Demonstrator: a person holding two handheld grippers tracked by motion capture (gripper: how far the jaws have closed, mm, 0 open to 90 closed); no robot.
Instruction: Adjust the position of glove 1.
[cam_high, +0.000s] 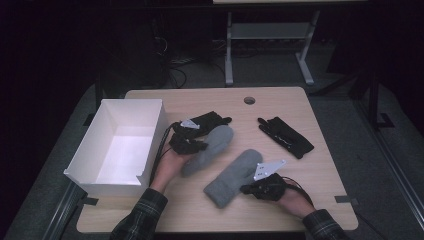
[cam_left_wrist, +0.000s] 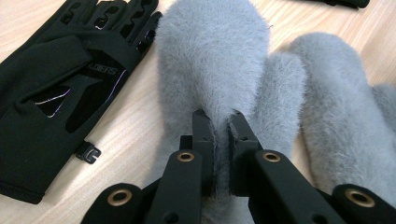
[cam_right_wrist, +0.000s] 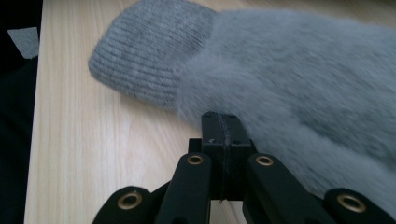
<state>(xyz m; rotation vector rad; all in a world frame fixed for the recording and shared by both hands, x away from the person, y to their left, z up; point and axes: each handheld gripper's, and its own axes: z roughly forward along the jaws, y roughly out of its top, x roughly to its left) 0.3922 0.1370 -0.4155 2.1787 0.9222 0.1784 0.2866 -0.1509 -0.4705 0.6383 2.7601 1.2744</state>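
Two fluffy grey mittens lie mid-table. My left gripper (cam_high: 197, 145) (cam_left_wrist: 223, 116) is shut on the left mitten (cam_high: 214, 142) (cam_left_wrist: 210, 56), its pads pinching a fold of the fur near the middle. The second mitten (cam_high: 231, 179) (cam_left_wrist: 336, 102) (cam_right_wrist: 289, 70) lies beside it, ribbed cuff toward the front edge. My right gripper (cam_high: 245, 189) (cam_right_wrist: 224, 116) sits at that mitten's near side with its jaws pressed flat together; no fabric shows between them. A black glove (cam_high: 210, 120) (cam_left_wrist: 56, 93) lies just behind the left gripper.
An empty white box (cam_high: 90, 145) stands at the table's left edge. A second black glove (cam_high: 286, 137) lies at the right. The wooden table (cam_high: 280, 107) has a cable hole (cam_high: 249, 100) near its far edge. Desk legs and cables stand on the floor behind.
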